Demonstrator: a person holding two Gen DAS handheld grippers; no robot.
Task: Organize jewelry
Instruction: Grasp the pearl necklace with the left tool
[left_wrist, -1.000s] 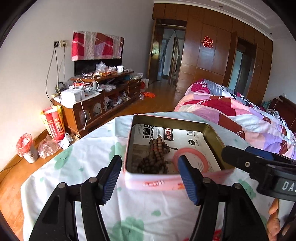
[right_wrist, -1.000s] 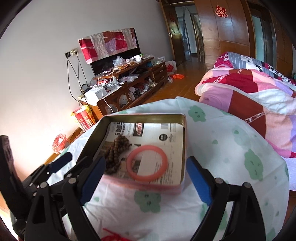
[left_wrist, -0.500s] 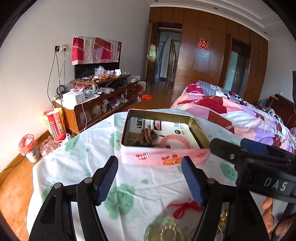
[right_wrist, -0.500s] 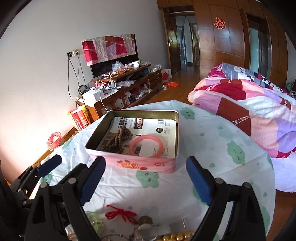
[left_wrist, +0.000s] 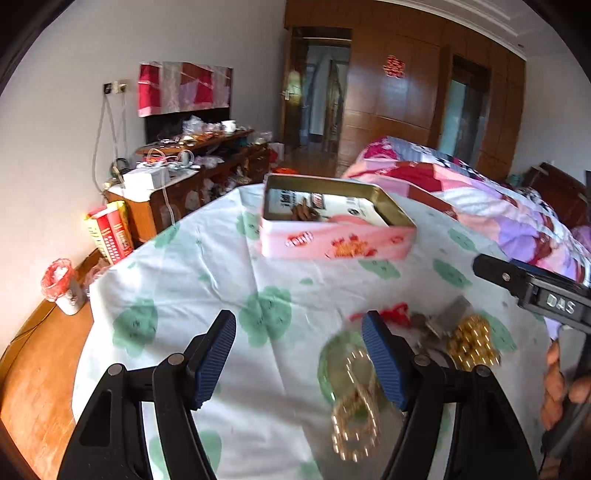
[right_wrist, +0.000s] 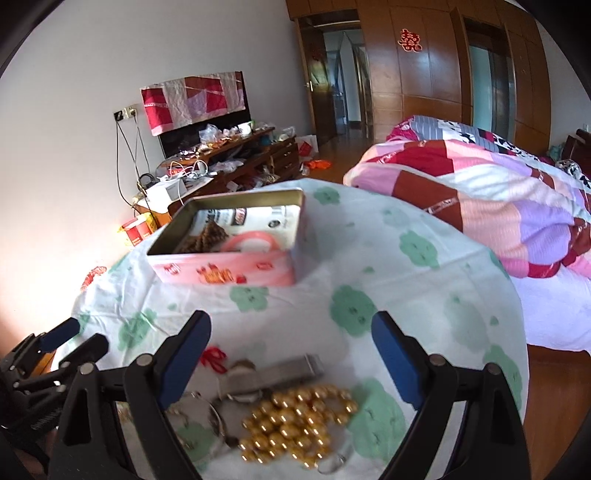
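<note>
1. jewelry still loose on my surface (right_wrist: 424, 288): a gold bead string (right_wrist: 295, 417) piled between my right gripper's fingers; a metal clasp piece (right_wrist: 273, 373) touching the beads on their far side; a red knotted cord (right_wrist: 214, 358) just beside my right gripper's left finger; a green bangle (left_wrist: 332, 365) with a thin gold chain (left_wrist: 354, 417) lying over it.
2. jewelry already stored: a pink bangle (right_wrist: 251, 240) and brown wooden beads (right_wrist: 210, 232) inside the pink tin (right_wrist: 221, 273), which stands open toward the far edge of the surface, well apart from the loose heap.
3. my left gripper (left_wrist: 299, 358): jaws wide and released, having just been opening, nothing between them but cloth; the right finger overlaps the green bangle in this view.
4. my right gripper (right_wrist: 291, 343): jaws wide, empty, hovering over the heap with the beads and the clasp piece in the gap, pads pressing on nothing.
5. risk, by my judgement: the pieces overlap, so closing on one may drag its neighbour and tangle the chain with the bangle.
6. risk: round beads may slip from flat pads, and a loose string could spill in transit to the tin.
7. risk: both grippers work the same small heap and may collide.
</note>
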